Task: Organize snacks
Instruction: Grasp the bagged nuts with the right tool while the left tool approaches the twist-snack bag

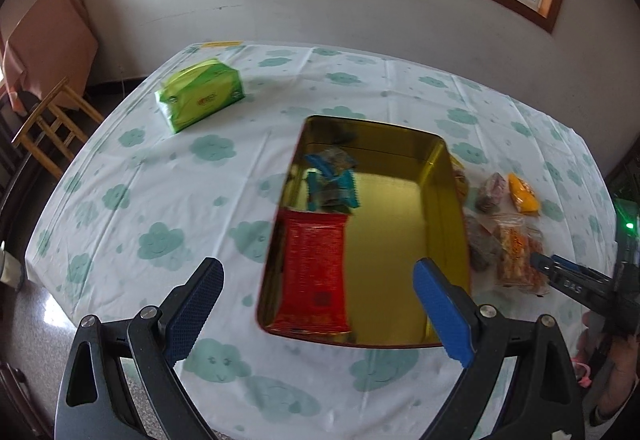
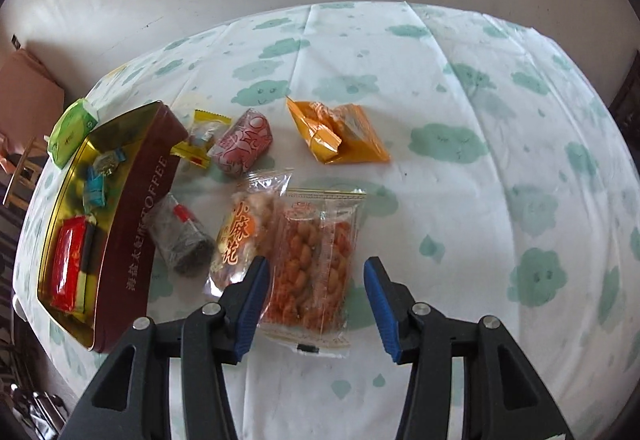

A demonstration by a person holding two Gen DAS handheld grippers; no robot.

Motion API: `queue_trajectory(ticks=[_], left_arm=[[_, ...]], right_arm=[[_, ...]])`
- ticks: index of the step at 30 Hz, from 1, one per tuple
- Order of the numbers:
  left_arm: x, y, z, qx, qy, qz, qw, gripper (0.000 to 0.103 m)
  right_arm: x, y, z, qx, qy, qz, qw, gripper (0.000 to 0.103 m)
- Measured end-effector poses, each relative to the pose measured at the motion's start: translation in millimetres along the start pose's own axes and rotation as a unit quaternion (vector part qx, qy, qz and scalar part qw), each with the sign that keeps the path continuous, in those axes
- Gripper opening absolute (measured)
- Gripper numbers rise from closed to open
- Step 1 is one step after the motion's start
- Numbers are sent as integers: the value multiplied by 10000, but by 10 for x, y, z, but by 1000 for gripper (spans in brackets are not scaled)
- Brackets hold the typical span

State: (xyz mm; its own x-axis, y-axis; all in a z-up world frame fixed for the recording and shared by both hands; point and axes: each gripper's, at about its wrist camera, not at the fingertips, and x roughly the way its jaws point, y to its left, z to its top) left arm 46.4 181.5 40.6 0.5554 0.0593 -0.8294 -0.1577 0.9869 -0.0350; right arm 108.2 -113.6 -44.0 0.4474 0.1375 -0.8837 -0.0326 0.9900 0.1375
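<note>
1. My right tongs [image 2: 316, 304] hang spread and empty over a clear packet of fried twists [image 2: 314, 260], which lies flat on the tabletop [image 2: 480, 120] just beside the tin [image 2: 140, 208].
2. My left tongs [image 1: 318, 312] stand spread wide above the tin, pinching nothing.
3. I judge the packet light and crackly, its film slick and its contents brittle; I would take it across the body, gently, or by a sealed end so nothing gets crushed.
4. A second twist packet [image 2: 240, 236] overlaps its left edge, so lifting one may drag the other.
5. Loose nearby: a dark roll in clear wrap [image 2: 180, 240], a pink wrapped cake [image 2: 244, 142], a small yellow packet [image 2: 204, 138] and a creased orange pouch [image 2: 340, 132].
6. The tin is stiff metal, brown outside with a shiny gold lining; it already holds a red packet [image 1: 316, 272] and small blue-wrapped sweets [image 1: 332, 180].
7. A green tissue pack [image 1: 200, 92] sits well apart on the cloud-printed cloth.
</note>
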Motion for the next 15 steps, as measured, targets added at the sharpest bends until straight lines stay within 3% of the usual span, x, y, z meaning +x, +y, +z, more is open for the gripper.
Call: queue_trajectory(ticks=[6,9,12,15], left_arm=[[90,-377,48,183,162,-300,9993,94],[136,-584,59,284,233,-516,9980,94],[202,-817,74,395,328,-655,9965,94],[272,-1057,78,487,443,-925,9935,94]], right_arm=[[224,8,1,15,27,-177,9998,53],[219,37,-21,-262,-163,-340,9989,53],[214,-30,-56,-480,-279,-365,9978,45],[160,-234,-98,-438,-401,-387,9975,44]])
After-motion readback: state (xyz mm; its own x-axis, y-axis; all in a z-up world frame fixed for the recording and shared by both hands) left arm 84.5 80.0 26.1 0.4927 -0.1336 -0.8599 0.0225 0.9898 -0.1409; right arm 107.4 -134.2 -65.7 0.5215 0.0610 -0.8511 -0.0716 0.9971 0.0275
